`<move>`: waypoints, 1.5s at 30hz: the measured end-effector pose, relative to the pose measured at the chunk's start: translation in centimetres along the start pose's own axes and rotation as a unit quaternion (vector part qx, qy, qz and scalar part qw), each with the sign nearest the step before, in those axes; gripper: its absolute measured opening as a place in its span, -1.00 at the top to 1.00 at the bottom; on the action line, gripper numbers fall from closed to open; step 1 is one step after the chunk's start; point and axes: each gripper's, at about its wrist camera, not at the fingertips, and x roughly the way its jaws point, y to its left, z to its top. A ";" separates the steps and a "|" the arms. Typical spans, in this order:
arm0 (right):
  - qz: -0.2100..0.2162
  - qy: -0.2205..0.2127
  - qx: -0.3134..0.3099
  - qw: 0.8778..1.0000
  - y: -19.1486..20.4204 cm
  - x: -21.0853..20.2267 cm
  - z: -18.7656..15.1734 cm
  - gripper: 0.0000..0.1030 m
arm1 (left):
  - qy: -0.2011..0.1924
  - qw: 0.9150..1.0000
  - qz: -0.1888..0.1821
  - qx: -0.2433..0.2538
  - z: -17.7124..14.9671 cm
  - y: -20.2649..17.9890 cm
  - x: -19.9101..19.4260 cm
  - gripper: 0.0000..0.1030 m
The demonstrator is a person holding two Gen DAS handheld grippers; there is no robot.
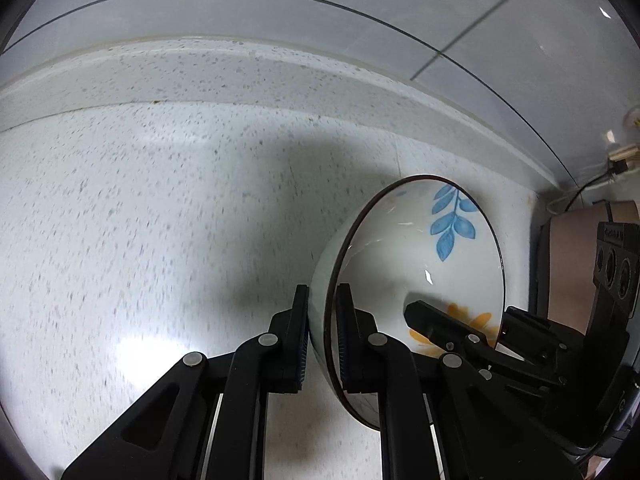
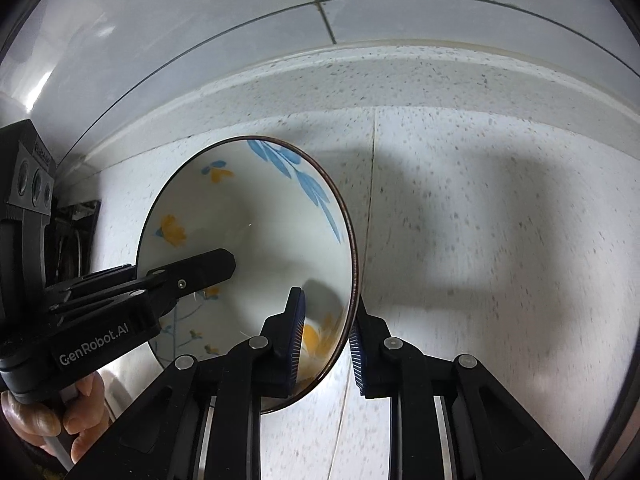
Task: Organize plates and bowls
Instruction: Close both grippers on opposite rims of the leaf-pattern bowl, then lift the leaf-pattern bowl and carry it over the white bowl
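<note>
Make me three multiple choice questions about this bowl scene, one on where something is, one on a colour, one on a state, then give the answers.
1. Where does the bowl sit?
A. On a speckled countertop
B. Inside a sink
C. On a wooden shelf

2. What colour is the leaf sprig painted inside the bowl?
A. Red
B. Blue
C. Green

3. How is the bowl being held?
A. Only the left gripper clamps it
B. Neither gripper touches it
C. Both grippers clamp its rim, on opposite sides

Answers:
1. A, since the pale speckled countertop spreads under and around the bowl, up to a tiled wall.
2. B, the leaves near the far rim are blue, with yellow flowers lower down.
3. C, the left gripper and the right gripper each have one finger inside the rim and one outside.
</note>
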 end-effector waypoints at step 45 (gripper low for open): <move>-0.035 0.019 0.016 0.999 12.8 -10.6 -27.1 0.60 | 0.042 0.999 -0.018 0.011 -29.4 2.3 -12.5 0.83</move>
